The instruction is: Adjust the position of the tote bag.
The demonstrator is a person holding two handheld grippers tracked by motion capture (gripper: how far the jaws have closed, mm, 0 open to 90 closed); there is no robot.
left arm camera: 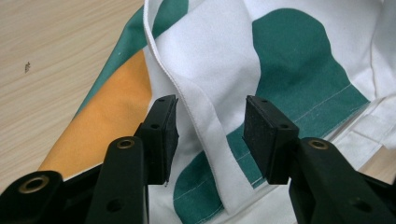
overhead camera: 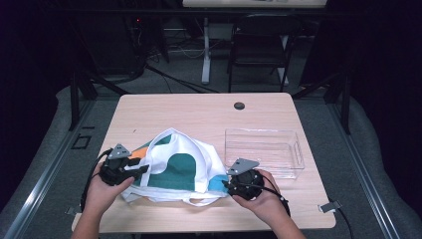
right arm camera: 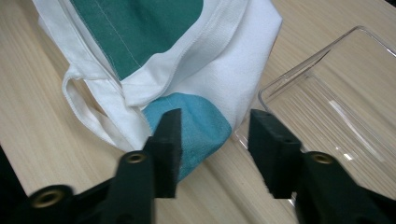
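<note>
A white cloth bag (overhead camera: pixel 184 169) with green, orange and blue patches lies crumpled at the front middle of the wooden table (overhead camera: pixel 199 114). My left gripper (overhead camera: pixel 144 168) is at the bag's left edge. In the left gripper view its jaws (left arm camera: pixel 210 109) stand open astride a white strap (left arm camera: pixel 187 88) of the bag (left arm camera: pixel 299 56), and the pads do not press on it. My right gripper (overhead camera: pixel 226 185) is at the bag's right corner. Its jaws (right arm camera: pixel 215 119) are open around the blue corner patch (right arm camera: pixel 205 126) of the bag (right arm camera: pixel 140 32), with a gap on one side.
A clear plastic tray (overhead camera: pixel 263 149) sits empty just right of the bag, close beside the right gripper (right arm camera: pixel 336 93). A small black round cap (overhead camera: pixel 239 105) is set in the table's far side. A dark chair (overhead camera: pixel 259 45) stands beyond the table.
</note>
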